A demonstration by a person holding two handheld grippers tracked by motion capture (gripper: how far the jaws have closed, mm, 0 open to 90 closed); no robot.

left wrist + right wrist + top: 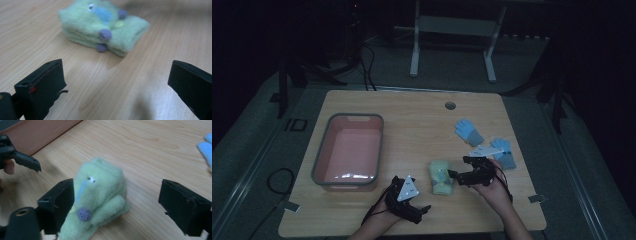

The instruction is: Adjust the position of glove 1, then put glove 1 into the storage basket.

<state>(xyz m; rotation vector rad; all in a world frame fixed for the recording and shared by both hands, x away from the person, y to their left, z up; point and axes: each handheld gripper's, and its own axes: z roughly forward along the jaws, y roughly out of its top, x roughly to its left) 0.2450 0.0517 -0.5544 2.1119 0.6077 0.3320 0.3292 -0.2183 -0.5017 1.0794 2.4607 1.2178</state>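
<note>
A folded pair of fuzzy green gloves (441, 177) with purple pompoms lies on the wooden table (412, 120) near its front. My right gripper (454, 176) stands open just right of the gloves, its jaws on either side of the green gloves (98, 195). My left gripper (424, 209) is open, low on the table at the front, pointing at the green gloves (105, 25) from a short distance. Two blue gloves lie apart at the right: one blue glove (468, 131) further back, the other blue glove (503, 152) beside my right hand.
A pink bin with a grey rim (348, 151) stands on the left half of the table, with nothing visible inside. A round cable hole (450, 105) is near the back edge. The other gripper's finger (26, 161) shows at the left of the right gripper view.
</note>
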